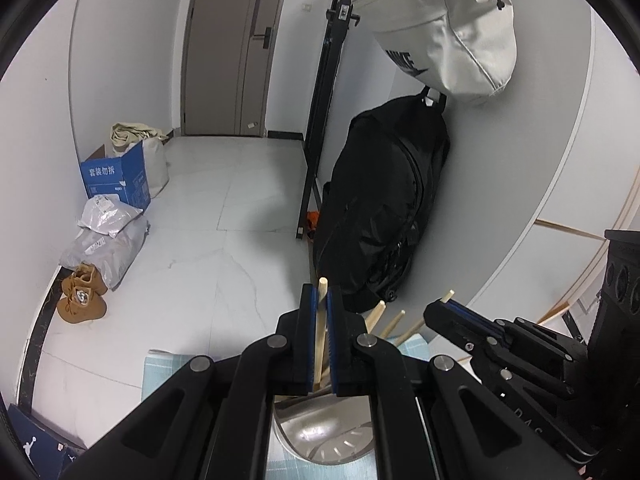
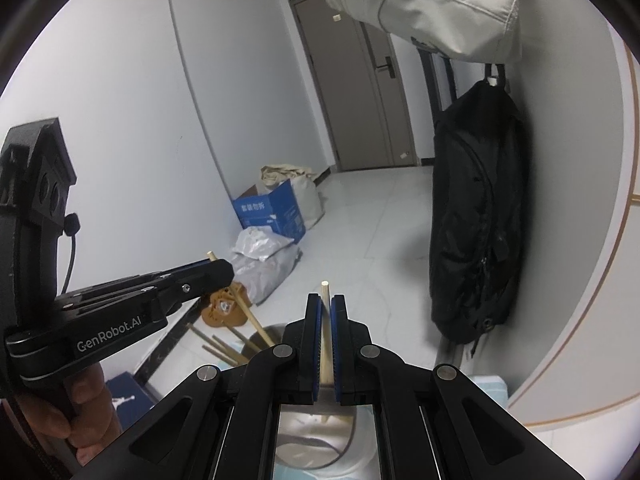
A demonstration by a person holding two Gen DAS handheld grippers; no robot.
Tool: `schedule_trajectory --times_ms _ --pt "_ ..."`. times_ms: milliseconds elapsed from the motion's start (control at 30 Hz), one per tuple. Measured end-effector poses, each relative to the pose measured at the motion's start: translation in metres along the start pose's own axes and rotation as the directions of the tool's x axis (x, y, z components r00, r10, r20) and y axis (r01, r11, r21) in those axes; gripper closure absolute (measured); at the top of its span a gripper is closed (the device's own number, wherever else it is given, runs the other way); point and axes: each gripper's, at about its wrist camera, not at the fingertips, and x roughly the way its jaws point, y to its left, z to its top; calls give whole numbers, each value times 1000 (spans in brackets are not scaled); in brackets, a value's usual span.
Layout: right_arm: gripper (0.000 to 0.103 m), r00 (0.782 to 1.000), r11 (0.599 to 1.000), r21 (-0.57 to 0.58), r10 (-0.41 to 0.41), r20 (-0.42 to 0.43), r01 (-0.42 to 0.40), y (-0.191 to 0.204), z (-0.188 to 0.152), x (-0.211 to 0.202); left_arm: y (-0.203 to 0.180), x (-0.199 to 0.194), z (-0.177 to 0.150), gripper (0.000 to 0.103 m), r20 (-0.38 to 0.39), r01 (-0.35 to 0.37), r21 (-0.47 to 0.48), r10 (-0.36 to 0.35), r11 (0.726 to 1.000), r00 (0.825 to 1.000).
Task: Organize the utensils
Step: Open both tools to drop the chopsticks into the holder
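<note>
My left gripper (image 1: 321, 292) is shut on a pale wooden chopstick (image 1: 320, 332) that stands nearly upright between its blue pads. Right under it is a steel utensil holder (image 1: 320, 436) on a light blue mat (image 1: 160, 364), and several more chopsticks (image 1: 376, 316) lean out of the holder. My right gripper (image 2: 326, 300) is shut on a second chopstick (image 2: 325, 328), held upright over the same holder (image 2: 276, 330). Each gripper also shows in the other's view, the right gripper (image 1: 440, 306) on the right and the left gripper (image 2: 224, 266) on the left, held by a hand (image 2: 60, 412).
A black backpack (image 1: 384, 208) hangs on the right wall under a white bag (image 1: 440, 28). A black stand (image 1: 320, 120) leans beside it. By the left wall are a blue box (image 1: 116, 180), grey parcels (image 1: 108, 240) and brown shoes (image 1: 82, 296). A door (image 1: 232, 48) closes off the far end.
</note>
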Motion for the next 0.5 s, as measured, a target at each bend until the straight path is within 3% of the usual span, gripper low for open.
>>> schedule_trajectory --times_ms 500 --pt "96 998 1000 -7 12 -62 -13 6 -20 -4 -1 -10 -10 101 -97 69 -9 -70 998 993"
